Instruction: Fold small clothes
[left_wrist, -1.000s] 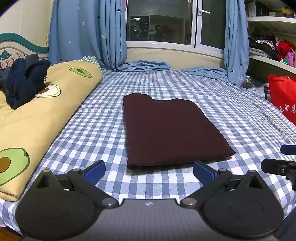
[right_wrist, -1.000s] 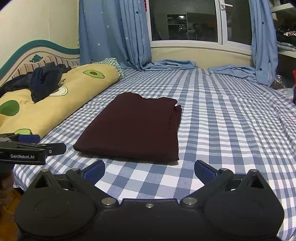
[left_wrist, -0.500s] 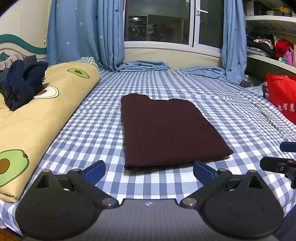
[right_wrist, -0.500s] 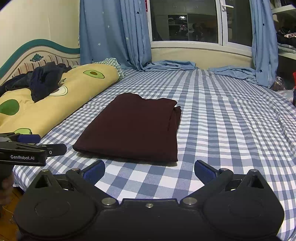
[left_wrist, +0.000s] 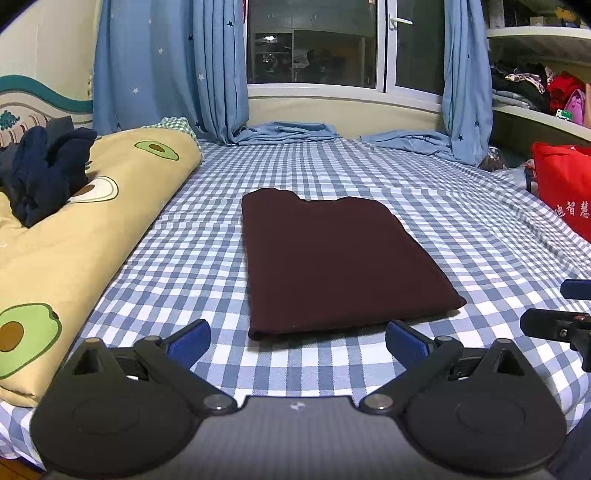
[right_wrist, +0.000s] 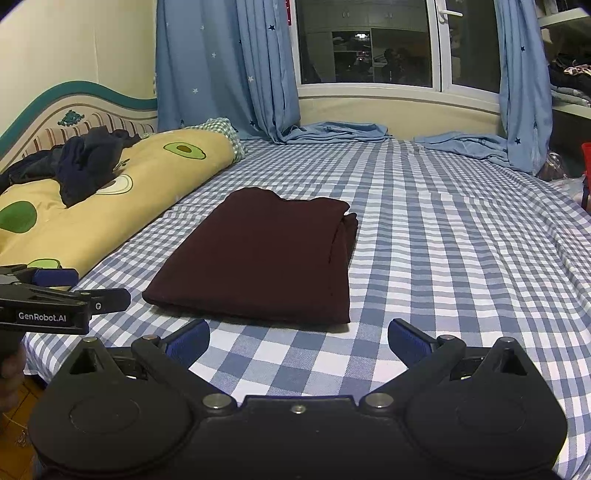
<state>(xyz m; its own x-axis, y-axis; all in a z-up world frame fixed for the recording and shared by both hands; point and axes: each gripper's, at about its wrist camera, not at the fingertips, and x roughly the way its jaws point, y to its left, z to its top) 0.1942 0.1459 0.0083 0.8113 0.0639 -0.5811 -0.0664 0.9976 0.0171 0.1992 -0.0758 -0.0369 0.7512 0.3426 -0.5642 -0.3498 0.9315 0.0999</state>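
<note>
A dark maroon garment (left_wrist: 332, 258) lies folded into a flat rectangle in the middle of the blue-checked bed (left_wrist: 207, 280); the right wrist view shows the same garment (right_wrist: 266, 254) with its layered edge on the right. My left gripper (left_wrist: 297, 341) hovers open just short of its near edge, nothing between the blue pads. My right gripper (right_wrist: 298, 341) is open too, level with the near edge and empty. Each gripper shows at the edge of the other's view.
A yellow avocado-print quilt (left_wrist: 74, 236) lies rolled along the left, with dark navy clothes (left_wrist: 44, 177) heaped on it. A red bag (left_wrist: 565, 192) stands at the right edge. Blue curtains (left_wrist: 166, 70) and a window close the far side.
Both views have risen and tilted very slightly; the garment sits a little lower in frame. Both grippers stay open and nothing was grasped.
</note>
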